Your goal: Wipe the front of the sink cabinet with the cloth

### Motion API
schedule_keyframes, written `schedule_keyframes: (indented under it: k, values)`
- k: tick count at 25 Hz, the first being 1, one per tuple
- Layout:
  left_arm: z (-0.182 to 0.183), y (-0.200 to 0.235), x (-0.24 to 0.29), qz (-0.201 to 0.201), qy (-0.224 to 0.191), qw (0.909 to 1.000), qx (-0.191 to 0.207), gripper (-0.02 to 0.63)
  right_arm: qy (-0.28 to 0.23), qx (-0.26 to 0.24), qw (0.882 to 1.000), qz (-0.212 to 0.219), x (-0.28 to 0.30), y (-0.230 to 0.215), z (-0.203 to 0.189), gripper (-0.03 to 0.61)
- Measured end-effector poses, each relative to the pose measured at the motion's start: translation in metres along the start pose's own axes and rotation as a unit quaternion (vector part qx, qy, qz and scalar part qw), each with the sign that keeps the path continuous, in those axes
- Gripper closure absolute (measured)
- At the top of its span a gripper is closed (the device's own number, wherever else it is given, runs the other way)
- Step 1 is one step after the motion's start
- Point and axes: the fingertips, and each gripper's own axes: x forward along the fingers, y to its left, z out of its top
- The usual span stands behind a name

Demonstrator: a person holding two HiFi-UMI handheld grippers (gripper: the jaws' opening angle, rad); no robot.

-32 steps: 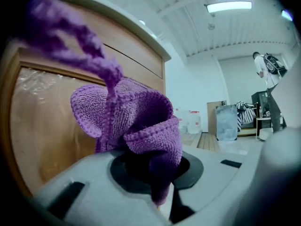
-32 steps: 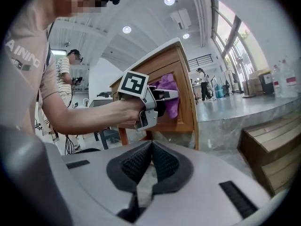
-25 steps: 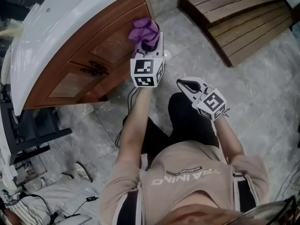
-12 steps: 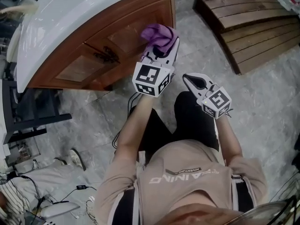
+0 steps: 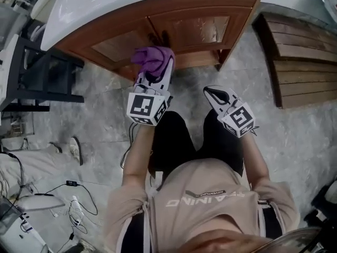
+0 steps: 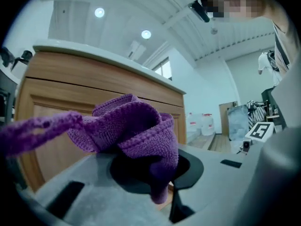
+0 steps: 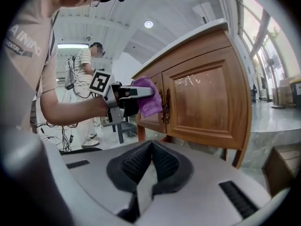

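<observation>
- Left gripper [image 5: 156, 71]: jaws pinched on the bunched purple cloth [image 5: 151, 58], which wells up over the jaw tips, with one loose tail trailing towards 9 o'clock in the left gripper view
- Cloth position: at 12 o'clock of the left gripper in the head view, against or just off the sink cabinet [image 5: 202, 29] near its centre seam; whether it actually touches cannot be told from these views
- Right gripper [image 5: 214, 93]: jaws pressed together on nothing, held at 3 o'clock of the left gripper and well apart from the cabinet
- Door handles [image 7: 164, 106]: dark metal fittings at the seam, just beside the cloth at its 3 o'clock in the right gripper view
- Judged stage: wiping of the wooden front is under way or about to start, with the right-hand door panel apparently yet to be covered
- Risk 1: a stroke towards 3 o'clock may catch the loose folds on the handles and drag the cloth out of the pinch
- Risk 2: the cloth is held as a lump, so a hard push could bring the bare jaw tips against the wood and scuff it
- Risk 3: the free tail may flap clear and wipe nothing
</observation>
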Motion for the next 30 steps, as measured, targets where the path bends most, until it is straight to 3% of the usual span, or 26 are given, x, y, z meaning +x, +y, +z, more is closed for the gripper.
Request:
schedule_keyframes:
  k: [6, 15, 17, 22, 25, 30]
  values:
    - [-0.047, 0.106, -0.073, 0.127, 0.052, 0.9905, 0.007, 0.563, 0.002, -0.016, 0.999, 0.05, 0.039, 0.024, 0.014, 0.566]
    - [-0.114, 0.22, -0.143, 0.244, 0.114, 0.963, 0.009, 0.563, 0.029, -0.046, 0.994, 0.092, 0.065, 0.058, 0.009, 0.566]
    - [-0.122, 0.239, -0.149, 0.259, 0.122, 0.9582, 0.016, 0.563, 0.035, -0.046, 0.994, 0.092, 0.064, 0.057, 0.005, 0.566]
    - [-0.131, 0.264, -0.132, 0.267, 0.119, 0.956, 0.025, 0.563, 0.04, -0.038, 0.996, 0.074, 0.059, 0.045, -0.002, 0.566]
    - [-0.132, 0.263, -0.122, 0.277, 0.119, 0.9522, 0.051, 0.563, 0.043, -0.034, 0.996, 0.064, 0.052, 0.039, -0.006, 0.566]
    - [-0.131, 0.247, -0.105, 0.275, 0.108, 0.9545, 0.043, 0.563, 0.045, -0.009, 0.998, 0.053, 0.043, 0.026, -0.016, 0.566]
